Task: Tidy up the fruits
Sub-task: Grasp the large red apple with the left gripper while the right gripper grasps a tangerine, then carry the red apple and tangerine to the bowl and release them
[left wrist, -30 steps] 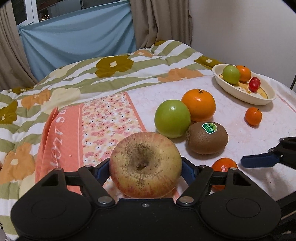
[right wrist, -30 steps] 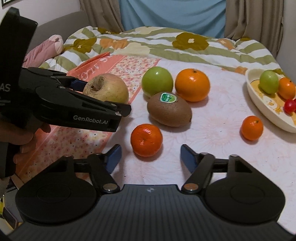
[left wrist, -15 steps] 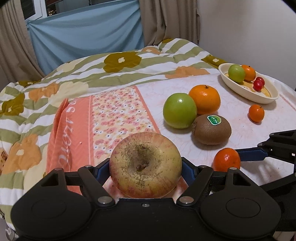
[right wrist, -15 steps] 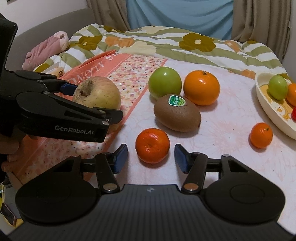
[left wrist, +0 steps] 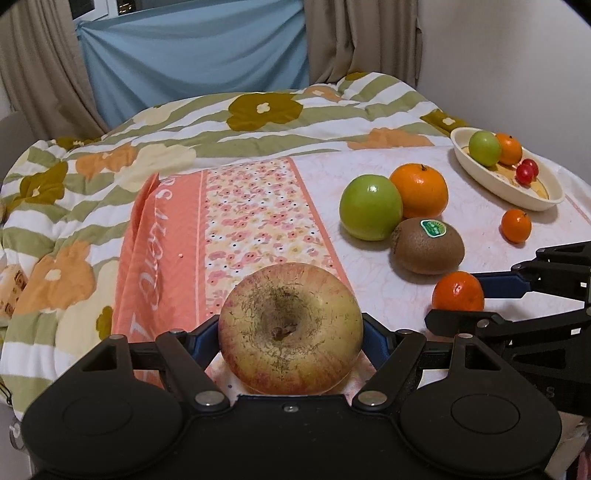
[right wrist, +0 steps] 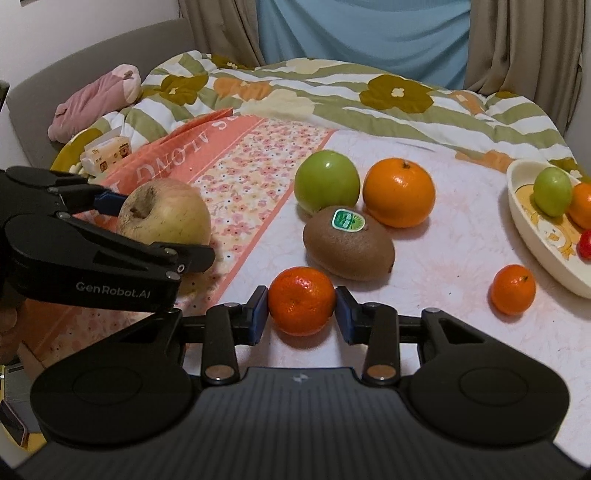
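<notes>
Near the kiwi (right wrist: 349, 248), a mandarin (right wrist: 301, 306) is bracketed by the right gripper (right wrist: 301, 314), contact uncertain; an apple (left wrist: 290, 328) is pinched by the left gripper (left wrist: 290, 338); firmer closure is judged next.

A bed (left wrist: 369, 258) fills the room's middle, a striped floral quilt (left wrist: 221, 125) bunched along its far edge. Behind hang beige curtains (right wrist: 517, 40) flanking a blue cloth (right wrist: 362, 33). White wall (left wrist: 509, 55) right; grey headboard (right wrist: 74, 77) left.
</notes>
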Available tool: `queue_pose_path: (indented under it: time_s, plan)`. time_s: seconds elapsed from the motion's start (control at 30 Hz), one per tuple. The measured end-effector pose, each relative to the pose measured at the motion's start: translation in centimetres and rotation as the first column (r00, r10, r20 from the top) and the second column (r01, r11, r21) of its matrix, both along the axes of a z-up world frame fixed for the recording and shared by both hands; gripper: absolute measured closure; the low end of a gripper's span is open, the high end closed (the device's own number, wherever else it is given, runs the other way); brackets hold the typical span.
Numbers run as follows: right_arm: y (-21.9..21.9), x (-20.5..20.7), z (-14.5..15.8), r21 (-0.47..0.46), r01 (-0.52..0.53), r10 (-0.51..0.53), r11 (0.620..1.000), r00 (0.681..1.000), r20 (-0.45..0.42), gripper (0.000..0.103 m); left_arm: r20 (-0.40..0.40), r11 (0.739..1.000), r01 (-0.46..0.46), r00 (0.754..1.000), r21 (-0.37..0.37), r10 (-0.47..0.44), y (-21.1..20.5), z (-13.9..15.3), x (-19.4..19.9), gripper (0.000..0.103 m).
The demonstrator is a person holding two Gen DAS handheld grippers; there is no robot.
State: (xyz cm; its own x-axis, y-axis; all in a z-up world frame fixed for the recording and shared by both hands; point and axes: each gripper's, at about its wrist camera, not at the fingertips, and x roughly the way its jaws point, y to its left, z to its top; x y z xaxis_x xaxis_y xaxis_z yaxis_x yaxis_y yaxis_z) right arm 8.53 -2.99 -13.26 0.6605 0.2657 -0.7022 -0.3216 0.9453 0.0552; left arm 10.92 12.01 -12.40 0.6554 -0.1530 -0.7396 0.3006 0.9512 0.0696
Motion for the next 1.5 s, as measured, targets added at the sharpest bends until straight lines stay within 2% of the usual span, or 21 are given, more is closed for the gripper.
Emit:
queue_pose_path:
  time_s: [0.27,0.6,0.83,1.17,1.5]
  plan:
    - [-1.7,-0.9,2.3,0.011,0.005,-0.005,1.000,1.000,0.027,0.050,0.024,1.000,-0.026,0.999,-0.008,0.026,-0.8,2.2,-1.1,0.023]
    - [-5.8,-2.4,6.2,0.039,0.046,-0.048,0.998,0.997,0.058,0.050,0.045,0.999,-0.033,0.998,-0.023,0.034,-4.0,5.8,-2.6,0.023]
    - [-10.8,-2.9,8.4,0.028,0.087,-0.089,0.996,0.994,0.070,0.050,0.042,0.998,-0.038,0.998,-0.059,0.041,-7.6,7.6,-3.1,0.023]
    - [-18.9,-2.2,9.9,0.019,0.134,-0.135,0.991,0.987,0.090,0.050,0.071,0.997,-0.003,0.997,-0.076,0.009,-14.2,9.4,-2.6,0.023]
    - [-26.5,0.8,10.1,0.006,0.131,-0.131,0.991,0.986,0.103,0.050,0.057,0.995,0.013,0.998,-0.095,-0.008,-21.1,8.9,0.1,0.023]
